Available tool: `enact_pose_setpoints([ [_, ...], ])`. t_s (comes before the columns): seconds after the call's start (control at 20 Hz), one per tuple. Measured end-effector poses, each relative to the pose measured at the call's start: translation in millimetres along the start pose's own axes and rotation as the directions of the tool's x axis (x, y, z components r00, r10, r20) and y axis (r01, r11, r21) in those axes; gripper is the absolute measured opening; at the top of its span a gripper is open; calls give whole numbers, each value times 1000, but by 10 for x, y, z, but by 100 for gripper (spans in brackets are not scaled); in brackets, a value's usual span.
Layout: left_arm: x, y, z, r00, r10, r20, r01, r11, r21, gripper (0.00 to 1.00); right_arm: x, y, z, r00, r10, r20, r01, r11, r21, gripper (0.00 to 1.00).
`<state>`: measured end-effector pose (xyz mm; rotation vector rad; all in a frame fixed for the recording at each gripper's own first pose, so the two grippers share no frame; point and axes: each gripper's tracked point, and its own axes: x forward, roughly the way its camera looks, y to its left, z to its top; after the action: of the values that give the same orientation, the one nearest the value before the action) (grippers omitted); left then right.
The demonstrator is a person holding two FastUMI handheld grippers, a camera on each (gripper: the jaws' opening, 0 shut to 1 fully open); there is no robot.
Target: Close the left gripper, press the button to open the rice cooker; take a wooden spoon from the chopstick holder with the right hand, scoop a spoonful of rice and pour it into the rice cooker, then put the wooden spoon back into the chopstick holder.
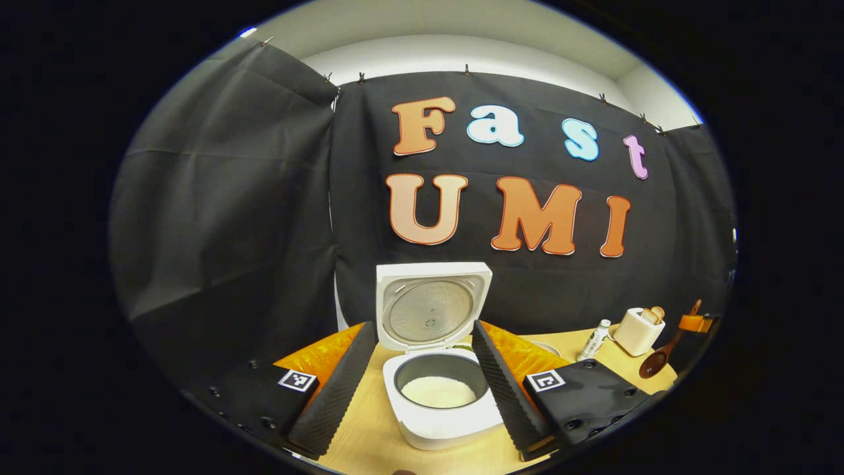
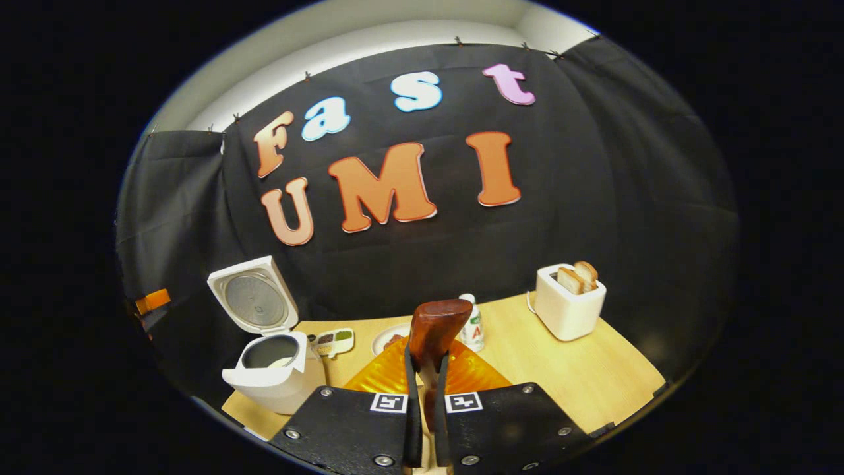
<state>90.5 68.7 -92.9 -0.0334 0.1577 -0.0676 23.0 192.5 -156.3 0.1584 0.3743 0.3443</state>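
The white rice cooker (image 1: pixel 438 422) stands with its lid (image 1: pixel 432 307) raised, and white rice lies in the inner pot. My left gripper (image 1: pixel 422 324) is open, one finger on each side of the cooker and a little short of it, holding nothing. My right gripper (image 2: pixel 427 356) is shut on the handle of the wooden spoon (image 2: pixel 438 326), whose bowl sticks up past the fingertips. In the left gripper view the spoon (image 1: pixel 654 363) hangs bowl down at the far right and looks empty. The cooker (image 2: pixel 273 373) sits to the lower left in the right gripper view.
A white toaster (image 2: pixel 570 307) with bread slices stands at the right of the wooden table (image 2: pixel 593 376). A small bottle (image 2: pixel 471 326), a plate (image 2: pixel 386 342) and a little compartment dish (image 2: pixel 333 342) sit behind the spoon. The toaster (image 1: pixel 638 330) and the bottle (image 1: pixel 595 340) also appear right of the cooker.
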Motion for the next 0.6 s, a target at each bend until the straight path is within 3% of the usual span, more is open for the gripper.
enact_pose_setpoints([
  [0.3,-29,-133,4,1000,19,-8,-19,999,45,100,-138,-482,-607,997,-43,-69,52,989,135,7],
  [0.6,-83,-265,-16,1000,23,-20,-22,999,44,100,-95,-599,-1162,992,-35,-117,58,979,195,6],
])
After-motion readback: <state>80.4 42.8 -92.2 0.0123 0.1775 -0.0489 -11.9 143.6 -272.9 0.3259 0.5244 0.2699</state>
